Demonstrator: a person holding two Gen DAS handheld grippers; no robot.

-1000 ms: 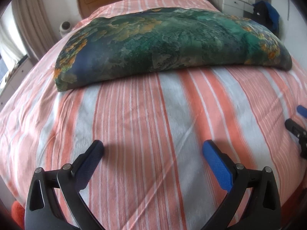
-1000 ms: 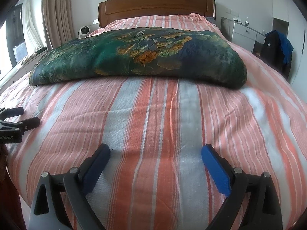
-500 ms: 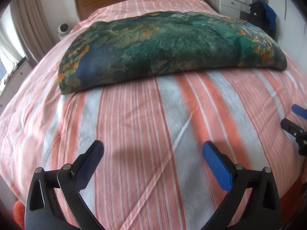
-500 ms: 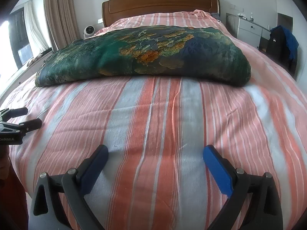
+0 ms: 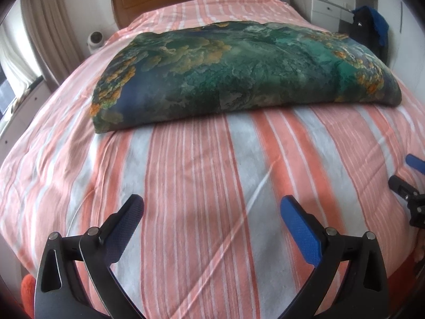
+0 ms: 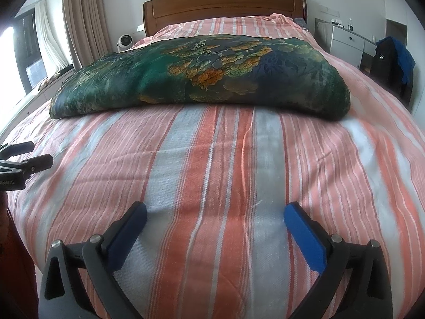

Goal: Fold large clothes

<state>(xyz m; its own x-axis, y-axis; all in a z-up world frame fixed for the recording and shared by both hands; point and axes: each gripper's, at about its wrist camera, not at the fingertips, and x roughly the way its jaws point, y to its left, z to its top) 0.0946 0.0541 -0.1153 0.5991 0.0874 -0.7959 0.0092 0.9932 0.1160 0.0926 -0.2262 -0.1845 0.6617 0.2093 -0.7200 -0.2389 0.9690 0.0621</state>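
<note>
With both sets of jaws standing wide apart and nothing between them, it's two grippers hovering over the near end of the bed, pads off the cover. The left gripper [image 5: 212, 212] has its two blue pads spread over bare stripes, and the right gripper [image 6: 215, 212] is widening its jaws at this moment, again with only striped sheet under the gap. Each one also peeks into the other's view at the edge.

Further out there's one folded garment [image 6: 202, 79], a big dark green thing with orange and blue floral print, lying flat across the middle of the bed [image 6: 225, 186], well apart from both grippers. The bed has one orange, white and grey striped cover and one wooden headboard [image 6: 223, 5].

Round the edges: one small white fan [image 6: 124, 41] left of the headboard, beige curtains [image 6: 85, 18], one white drawer unit [image 6: 348, 42] on the right, one dark and blue jacket [image 6: 393, 55] hanging beside it.
</note>
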